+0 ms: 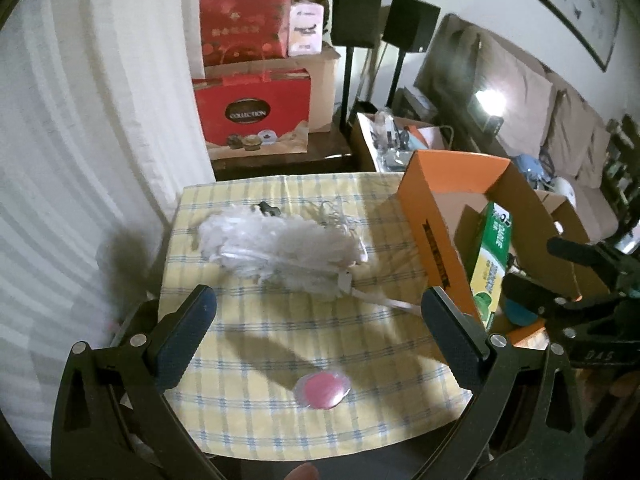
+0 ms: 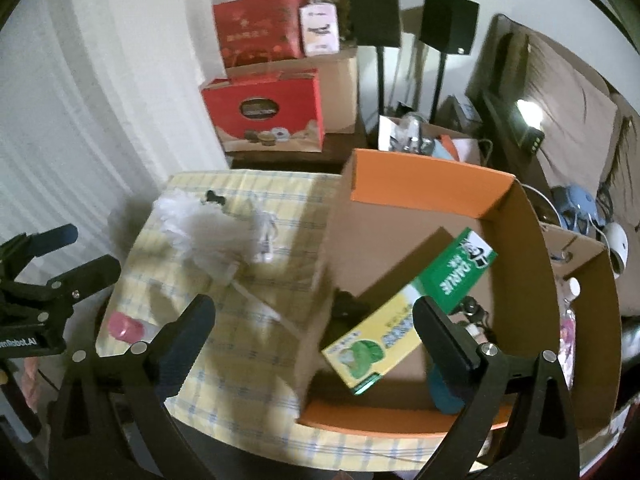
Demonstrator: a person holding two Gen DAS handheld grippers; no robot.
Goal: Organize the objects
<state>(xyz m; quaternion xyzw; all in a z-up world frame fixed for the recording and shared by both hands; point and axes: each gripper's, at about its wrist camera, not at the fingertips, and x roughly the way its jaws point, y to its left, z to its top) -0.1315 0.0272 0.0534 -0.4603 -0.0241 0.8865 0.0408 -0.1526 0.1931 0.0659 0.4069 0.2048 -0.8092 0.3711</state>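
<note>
Your left gripper point(image 1: 318, 332) hangs over the near half of the bench point(image 1: 248, 412), which is covered in a yellow and blue checked cloth, and its jaws stand wide with nothing between them; your right gripper point(image 2: 314, 338) is likewise spread wide and empty, poised above the near wall of the open orange cardboard box point(image 2: 416, 178) at the bench's right side. The white fluffy duster with a white plastic handle point(image 1: 276, 244) lies on the cloth toward the far left, head away from you, handle point(image 1: 384, 302) pointing back toward the box and ending just beside your left gripper's right finger. It looks light and soft: the fibres would likely compress and slip out of a grip, so take it by the stiff handle near where it meets the head. The small round pink disc in clear wrapping point(image 1: 322, 390) lies flat near the front edge, between your left jaws in view; it seems thin and probably slippery, so pinch across its edges. Inside the box a green and yellow carton point(image 2: 408, 316) already leans against a brown inner divider.
</note>
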